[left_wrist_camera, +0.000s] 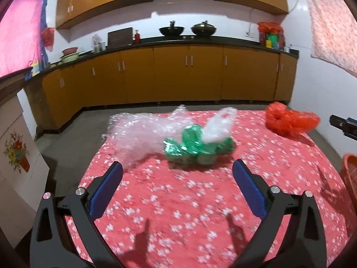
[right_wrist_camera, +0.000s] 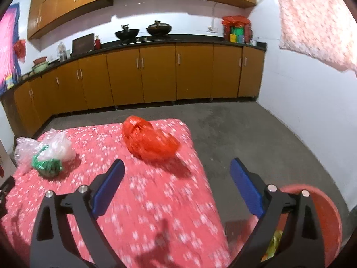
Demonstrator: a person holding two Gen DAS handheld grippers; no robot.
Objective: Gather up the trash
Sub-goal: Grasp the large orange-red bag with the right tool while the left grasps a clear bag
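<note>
Both tools — left, right — gape empty; red bag lies lengthwise across the tablecloth.

Two dark woks sit on the far kitchen counter above orange cabinets; a red bottle, perhaps sauce, stands leftward.

Your light's dim and overhead; motion blur smears the floral cloth, sharp jaw shadows fall forward, and fisheye bends the cabinets.
</note>
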